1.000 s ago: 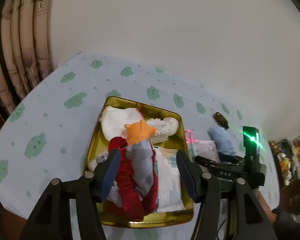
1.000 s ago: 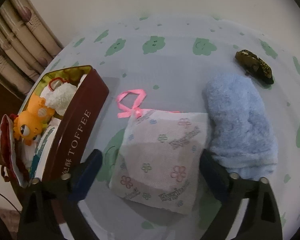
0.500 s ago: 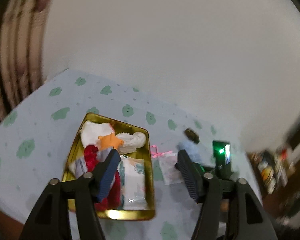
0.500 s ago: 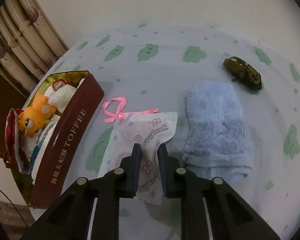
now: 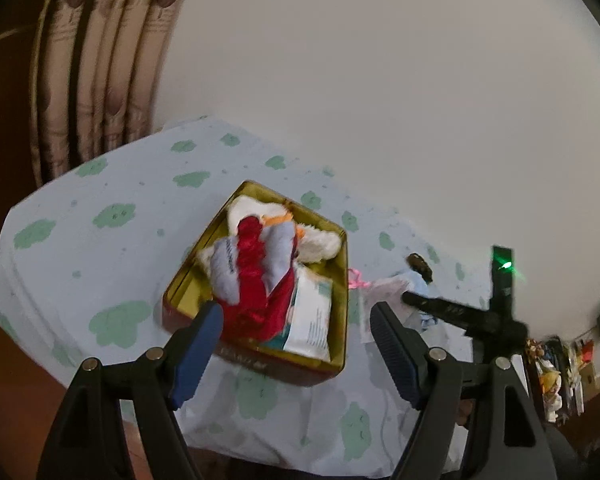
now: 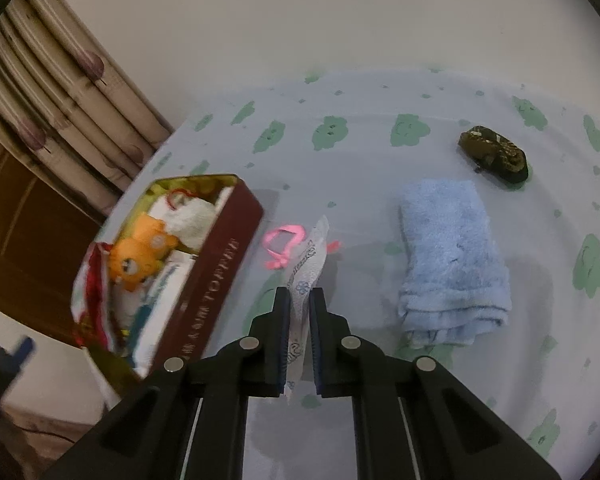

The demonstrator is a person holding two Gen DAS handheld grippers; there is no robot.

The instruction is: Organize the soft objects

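My right gripper (image 6: 299, 296) is shut on a white floral pouch (image 6: 309, 258) with a pink ribbon (image 6: 281, 245) and holds it up on edge above the table. A folded blue towel (image 6: 452, 258) lies to its right. The dark red toffee tin (image 6: 216, 276) to the left holds an orange plush toy (image 6: 138, 254), white fluffy items and packets. In the left wrist view the tin (image 5: 340, 280) shows a red and grey cloth (image 5: 256, 268) on top. My left gripper (image 5: 296, 316) is open and empty, raised in front of the tin.
A dark brown hair clip (image 6: 494, 152) lies at the back right of the table. The tablecloth (image 6: 360, 128) is pale blue with green clouds. Curtains (image 6: 60, 92) hang at the left. The table's front edge (image 5: 260, 432) is near.
My right gripper has lifted the pouch off the table, so it now hangs on edge. My left gripper has pulled back and up from the tin, staying open.
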